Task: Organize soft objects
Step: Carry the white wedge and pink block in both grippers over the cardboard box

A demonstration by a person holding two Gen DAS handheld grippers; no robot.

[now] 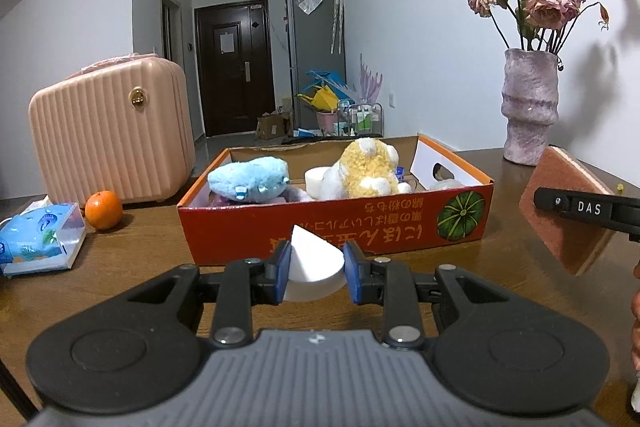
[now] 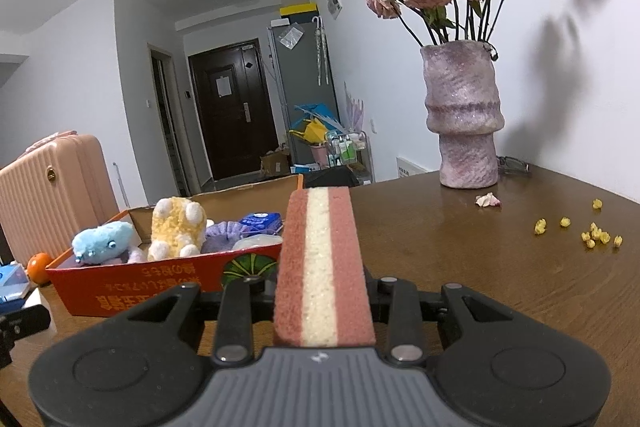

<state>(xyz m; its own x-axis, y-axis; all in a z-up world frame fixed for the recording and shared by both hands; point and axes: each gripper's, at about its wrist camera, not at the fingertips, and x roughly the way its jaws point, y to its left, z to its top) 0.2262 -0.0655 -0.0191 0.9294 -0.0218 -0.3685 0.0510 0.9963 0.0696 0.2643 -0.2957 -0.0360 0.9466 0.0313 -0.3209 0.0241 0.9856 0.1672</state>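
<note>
My left gripper (image 1: 315, 273) is shut on a white foam wedge (image 1: 314, 267), held just in front of the red cardboard box (image 1: 336, 223). Inside the box lie a blue plush toy (image 1: 250, 179), a yellow and white plush toy (image 1: 366, 169) and a white roll. My right gripper (image 2: 322, 301) is shut on a brown sponge with a cream middle layer (image 2: 322, 267), to the right of the box (image 2: 160, 279). The same sponge (image 1: 560, 227) shows at the right of the left wrist view, with the right gripper's finger (image 1: 580, 209) across it.
On the wooden table (image 2: 460, 267) stand a purple vase of dried roses (image 2: 464, 123), an orange (image 1: 103, 209) and a tissue pack (image 1: 38, 237). A pink suitcase (image 1: 108, 135) stands behind the table's left side. Yellow petals (image 2: 592, 233) lie at the right.
</note>
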